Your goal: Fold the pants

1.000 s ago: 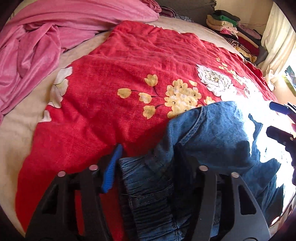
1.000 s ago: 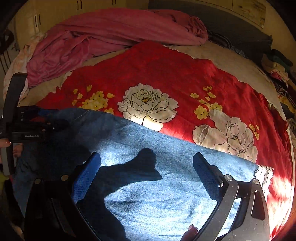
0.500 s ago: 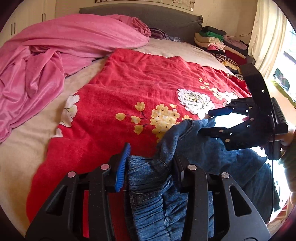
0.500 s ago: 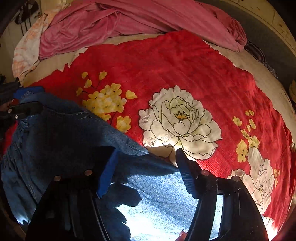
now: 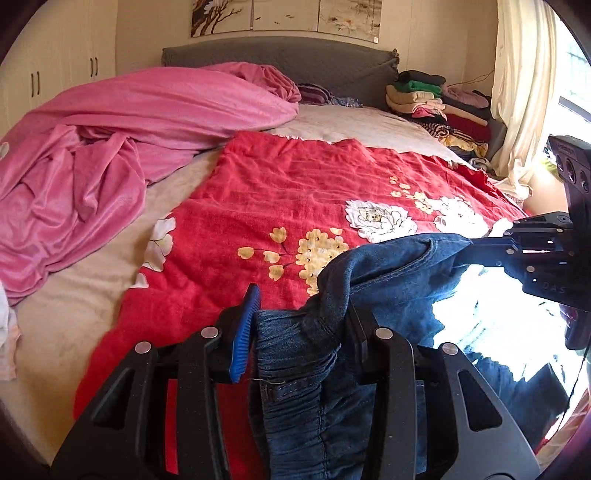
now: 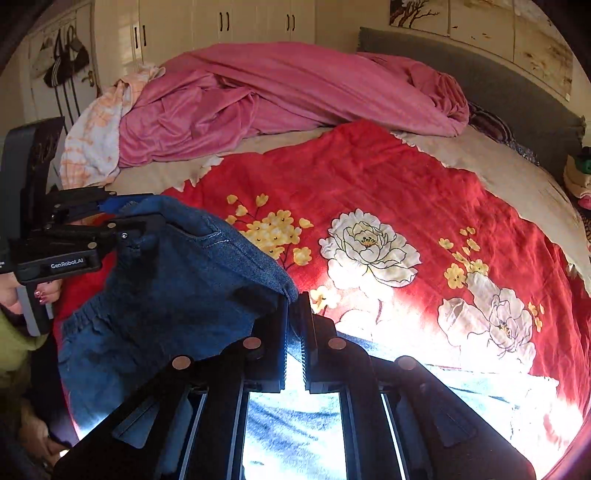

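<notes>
both tools pinch the jeans' waist end, lifted off the bed for a fold

the left tool [image 5: 299,328] is clenched on the gathered elastic waistband of the pants [image 5: 373,295], the denim bunched between its fingers. the right tool [image 6: 294,334] is clenched on a folded edge of the same cloth, jaws nearly together with a thin layer of denim pinched at the tips. in the left view it reaches in from the right side, gripping that edge. two grips along one end let the fabric hang taut between them, which looks like the setup for carrying that end over the rest of the garment. the remainder of the pants lies flat on the bed, washed out by strong sunlight in the lower part of both views.

the pants rest on a red floral blanket [image 5: 295,199] spread over a pale sheet. a crumpled pink cover [image 5: 110,147] is heaped toward the far left side, against a grey headboard [image 5: 280,59]. a stack of folded clothes [image 5: 436,103] sits at the far right corner beside a cream curtain [image 5: 524,92]. white wardrobe doors [image 6: 221,26] and wall paintings are behind.
</notes>
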`<state>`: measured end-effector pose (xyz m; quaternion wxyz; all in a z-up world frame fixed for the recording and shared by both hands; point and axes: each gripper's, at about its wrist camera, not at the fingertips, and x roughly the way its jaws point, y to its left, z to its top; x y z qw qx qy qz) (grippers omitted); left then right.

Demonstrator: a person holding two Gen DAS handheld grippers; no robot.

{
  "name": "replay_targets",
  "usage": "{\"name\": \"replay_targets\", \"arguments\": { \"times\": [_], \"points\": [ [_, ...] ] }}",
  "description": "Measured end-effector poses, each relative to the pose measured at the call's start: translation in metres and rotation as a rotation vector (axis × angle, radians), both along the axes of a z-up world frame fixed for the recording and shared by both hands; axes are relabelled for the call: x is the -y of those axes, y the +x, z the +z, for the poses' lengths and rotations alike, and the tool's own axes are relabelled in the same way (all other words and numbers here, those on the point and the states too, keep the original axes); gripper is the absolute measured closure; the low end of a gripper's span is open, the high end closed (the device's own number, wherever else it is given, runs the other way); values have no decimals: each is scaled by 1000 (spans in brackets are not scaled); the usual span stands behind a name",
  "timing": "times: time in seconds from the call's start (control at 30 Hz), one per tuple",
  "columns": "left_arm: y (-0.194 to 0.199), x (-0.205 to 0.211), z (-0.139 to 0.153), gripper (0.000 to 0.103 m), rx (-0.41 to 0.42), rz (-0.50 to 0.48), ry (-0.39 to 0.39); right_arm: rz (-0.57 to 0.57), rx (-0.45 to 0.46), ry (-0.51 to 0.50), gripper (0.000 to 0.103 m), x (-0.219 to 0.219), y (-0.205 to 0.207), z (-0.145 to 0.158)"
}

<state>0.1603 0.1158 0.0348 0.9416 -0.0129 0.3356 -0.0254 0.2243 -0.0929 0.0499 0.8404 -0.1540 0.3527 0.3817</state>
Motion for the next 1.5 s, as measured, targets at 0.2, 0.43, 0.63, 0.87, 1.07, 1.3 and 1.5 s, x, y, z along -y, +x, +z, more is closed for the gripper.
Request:
{"name": "replay_targets", "arguments": {
  "times": [0.2,0.43,0.63,0.87,1.07,1.3,1.5],
  "points": [
    [-33,14,13,70,71,-1,39,-49,87,25,98,20,-50,15],
    [-75,16,8,70,87,-14,5,-50,85,73,98,36,-104,14],
    [-113,13,-8,70,40,-5,-30,1,45,48,98,32,-151,1],
    [-144,10,-25,70,-13,-4,-50,36,-64,34,98,28,-180,-26],
    [-159,9,-31,67,-39,0,-33,57,-123,-1,98,23,-195,-48],
    [-175,-6,-31,61,-88,-8,-91,65,-213,-13,96,20,-197,-69],
    [-190,-10,-15,60,-74,13,-65,69,-244,-10,94,15,-198,-81]
  ]
}}
